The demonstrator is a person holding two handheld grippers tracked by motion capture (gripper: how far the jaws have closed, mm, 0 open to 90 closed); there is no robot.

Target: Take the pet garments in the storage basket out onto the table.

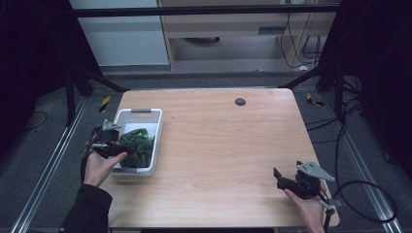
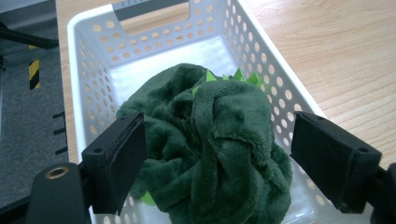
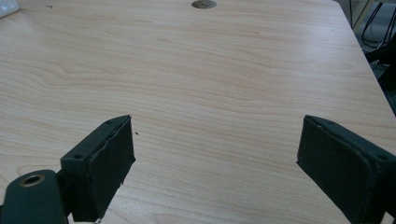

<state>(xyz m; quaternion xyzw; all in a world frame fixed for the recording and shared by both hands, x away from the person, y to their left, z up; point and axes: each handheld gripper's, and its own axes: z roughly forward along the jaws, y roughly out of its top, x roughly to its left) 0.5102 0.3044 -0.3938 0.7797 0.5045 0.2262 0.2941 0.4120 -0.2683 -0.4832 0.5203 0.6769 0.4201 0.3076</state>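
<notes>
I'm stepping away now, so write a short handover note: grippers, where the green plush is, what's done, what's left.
Left gripper: open, jaws either side of the green plush, pads not pressing it.
Right gripper: open, empty, low over the bare table at its near right.
Plush: bunched in the white basket at the table's left edge.
Done: plush is in the basket.
Left: probably just draw the left gripper clear.

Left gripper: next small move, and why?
Probably lift the left gripper straight up out of the white basket. Its jaws stand wide on either side of the green plush cloth, the pads apart from it, and the cloth lies bunched in the basket. The right gripper is open over bare table, so nothing else looks pending.
</notes>
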